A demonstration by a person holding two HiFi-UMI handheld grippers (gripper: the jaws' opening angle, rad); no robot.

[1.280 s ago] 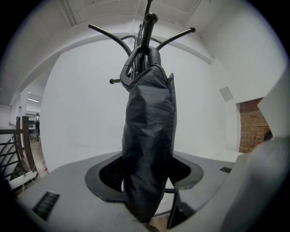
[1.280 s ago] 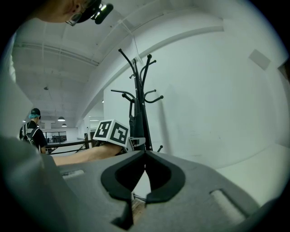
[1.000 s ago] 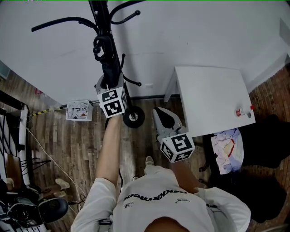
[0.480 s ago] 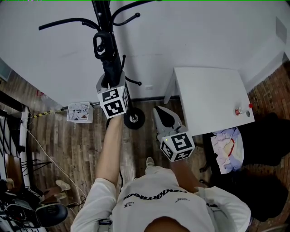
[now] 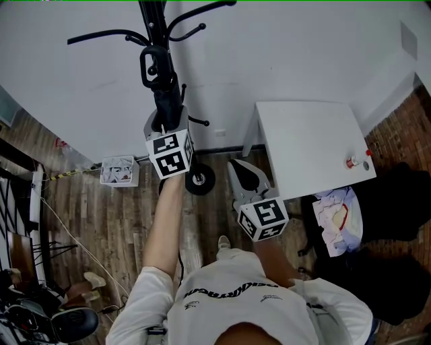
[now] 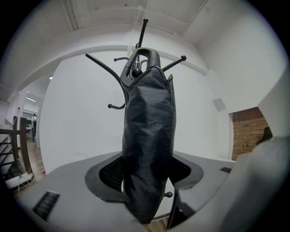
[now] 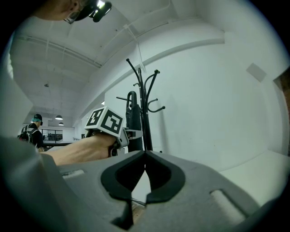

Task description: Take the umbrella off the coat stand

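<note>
Clamps upright umbrella (image 6: 149, 127) in jaws of left gripper (image 6: 148, 181), handle loop (image 6: 144, 56) straight above at coat stand (image 6: 103, 69) hooks; holds right gripper (image 7: 144, 174) closed, empty, lower, well apart.

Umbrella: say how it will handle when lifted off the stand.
The umbrella is folded in a wrinkled sleeve, so it will probably give a little under the left gripper yet stay fairly stiff. Its handle loop may snag on the stand. Slim, so likely light.
</note>
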